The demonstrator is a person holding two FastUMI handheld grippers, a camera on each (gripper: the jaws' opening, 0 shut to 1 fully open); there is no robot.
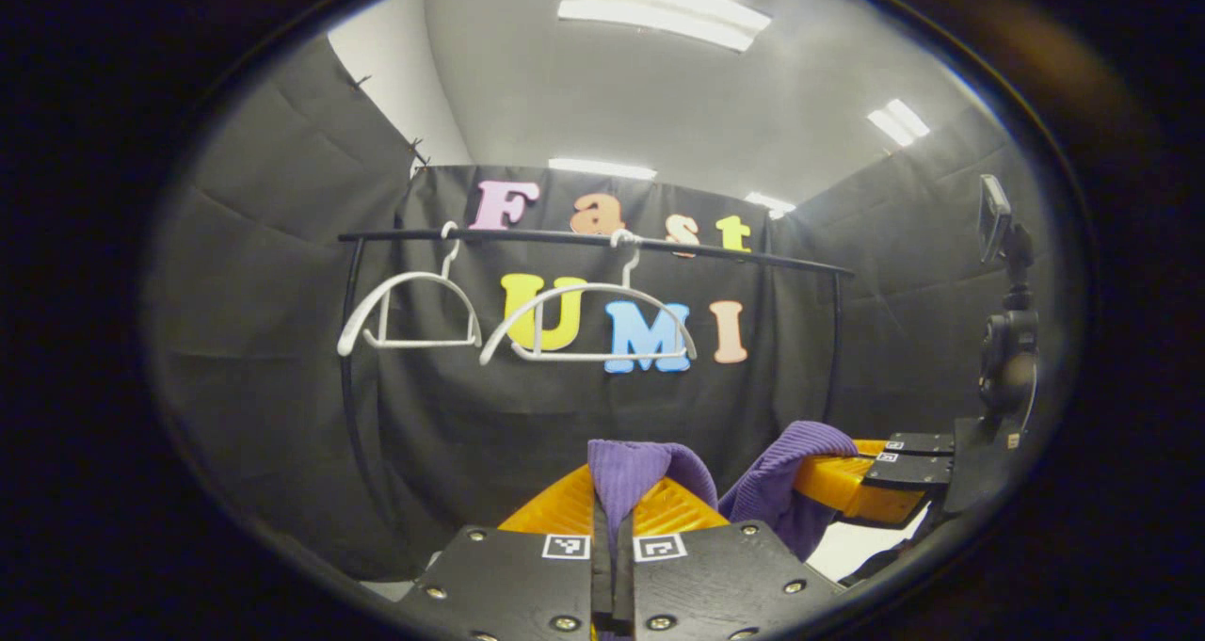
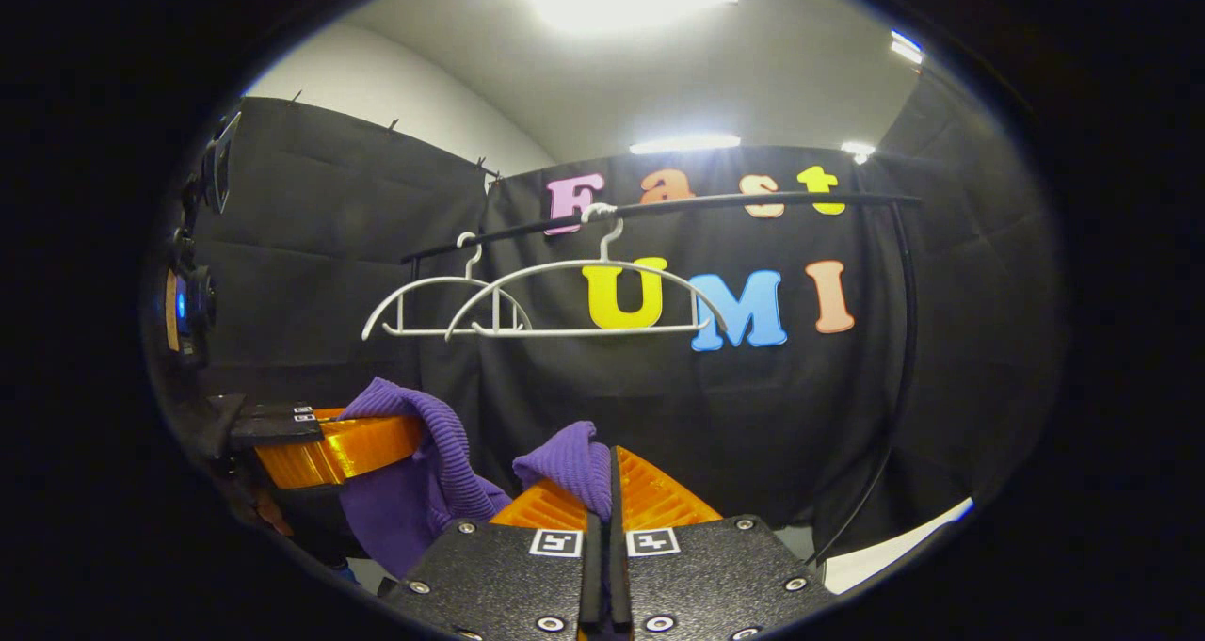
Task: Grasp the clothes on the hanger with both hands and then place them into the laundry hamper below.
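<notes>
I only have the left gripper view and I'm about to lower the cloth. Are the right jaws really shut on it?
Observer: Yes. In the right gripper view the right gripper has its jaws closed, with a fold of the purple cloth pinched between them.
Operator: How does the cloth run over to my side?
Observer: It drapes over the left gripper and hangs slack below it, down toward the right one.
Operator: Is anything standing on the right that I should mind?
Observer: The rail's right post curves down to the floor, to the right of the right gripper and apart from it.
</notes>
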